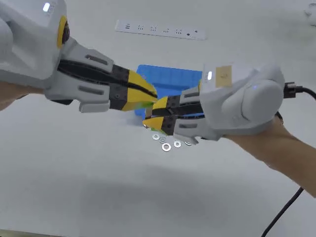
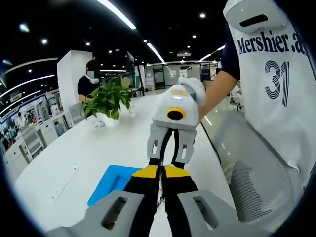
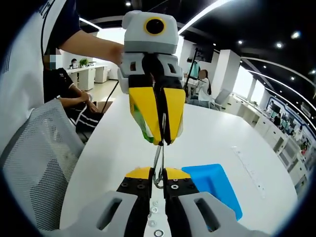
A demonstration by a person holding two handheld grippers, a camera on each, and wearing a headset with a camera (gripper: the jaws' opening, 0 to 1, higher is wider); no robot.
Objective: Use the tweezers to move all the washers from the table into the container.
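We see thin metal tweezers [image 3: 159,160] held off the counter [image 1: 98,173], pinched between both sets of yellow fingers [image 3: 143,111]. Small silver washers [image 1: 166,146] lie flat in a loose cluster on the counter. They sit just beside the near edge of the blue container [image 1: 170,79], a shallow rectangular tray.

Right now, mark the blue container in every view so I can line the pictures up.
Head view: blue container at centre, near side hidden.
Left gripper view: lower left.
Right gripper view: lower right.
Shared landmark: white power strip, beyond it in the head view, left of it in the left gripper view, right of it in the right.
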